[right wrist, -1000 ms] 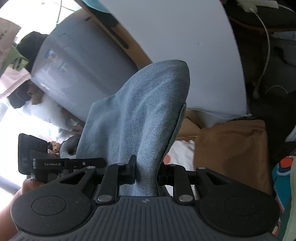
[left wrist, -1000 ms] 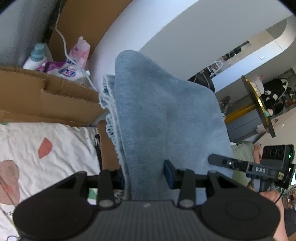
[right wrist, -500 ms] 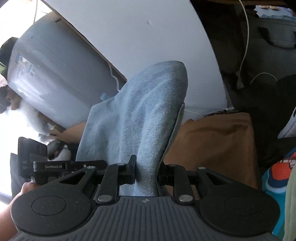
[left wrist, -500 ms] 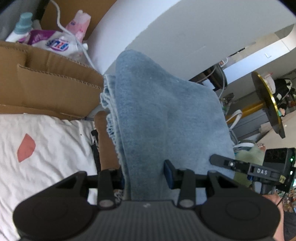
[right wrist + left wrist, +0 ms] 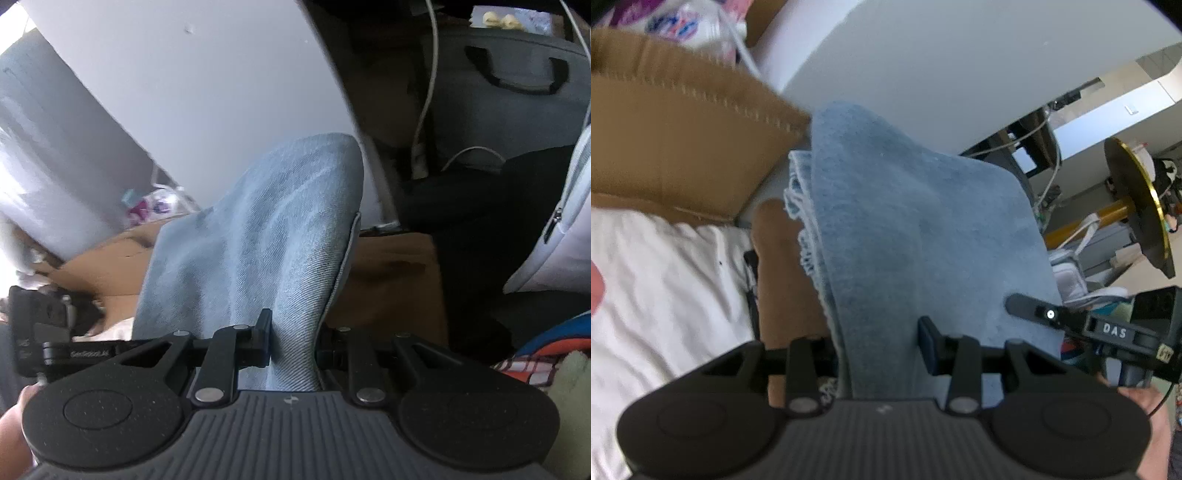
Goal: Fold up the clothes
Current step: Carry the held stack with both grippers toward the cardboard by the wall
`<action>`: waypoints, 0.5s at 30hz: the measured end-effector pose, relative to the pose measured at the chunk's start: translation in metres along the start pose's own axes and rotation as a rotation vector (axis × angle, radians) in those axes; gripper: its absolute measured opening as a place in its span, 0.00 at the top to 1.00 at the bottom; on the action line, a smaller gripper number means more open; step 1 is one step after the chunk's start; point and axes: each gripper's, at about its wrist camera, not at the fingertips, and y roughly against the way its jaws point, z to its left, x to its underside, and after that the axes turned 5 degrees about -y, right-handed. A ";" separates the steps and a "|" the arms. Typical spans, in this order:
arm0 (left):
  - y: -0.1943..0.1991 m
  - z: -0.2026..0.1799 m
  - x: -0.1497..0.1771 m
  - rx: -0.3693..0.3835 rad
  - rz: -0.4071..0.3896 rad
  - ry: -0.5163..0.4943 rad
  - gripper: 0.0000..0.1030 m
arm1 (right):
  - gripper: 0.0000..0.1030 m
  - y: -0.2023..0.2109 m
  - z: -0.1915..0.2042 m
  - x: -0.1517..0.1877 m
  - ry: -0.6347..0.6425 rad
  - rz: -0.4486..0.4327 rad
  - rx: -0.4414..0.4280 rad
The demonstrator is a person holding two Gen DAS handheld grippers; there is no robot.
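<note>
A light blue denim garment [image 5: 905, 229] fills the middle of the left wrist view, its frayed hem on the left side. My left gripper [image 5: 879, 347] is shut on a thick fold of it, and the cloth drapes forward over the fingers. In the right wrist view the same denim garment [image 5: 266, 236] rises from between the fingers, with my right gripper [image 5: 293, 343] shut on it. The other hand-held gripper [image 5: 1108, 332] shows at the right edge of the left wrist view, a hand below it. Below the denim lies a brown cloth [image 5: 783, 273].
A white sheet with red patches [image 5: 665, 288] covers the surface at the left. Cardboard boxes [image 5: 676, 136] stand behind it, a white wall panel [image 5: 923, 62] beyond. In the right wrist view, a brown piece [image 5: 391, 280], dark bags [image 5: 517, 74], a cable [image 5: 428, 92] and colourful clothes [image 5: 546, 347] crowd the right.
Both grippers have come down with the denim still held. The cardboard boxes and the white sheet now loom larger and closer; the bottles have slid up out of the left wrist view.
</note>
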 end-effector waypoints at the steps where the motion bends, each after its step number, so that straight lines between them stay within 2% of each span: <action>1: -0.007 0.003 0.003 -0.008 0.006 0.009 0.60 | 0.79 -0.007 -0.004 0.003 0.007 -0.013 0.019; 4: -0.023 0.012 0.010 -0.033 0.003 0.030 0.61 | 0.79 -0.029 -0.016 0.015 -0.006 -0.023 0.053; 8: -0.027 0.011 0.010 -0.040 -0.006 0.006 0.59 | 0.78 -0.048 -0.027 0.026 -0.002 -0.046 0.097; 11: -0.030 0.012 0.008 -0.043 -0.005 0.002 0.59 | 0.76 -0.053 -0.025 0.029 0.039 -0.055 0.132; 15: -0.035 0.016 0.006 -0.047 -0.010 0.004 0.59 | 0.76 -0.056 -0.028 0.027 0.036 -0.058 0.138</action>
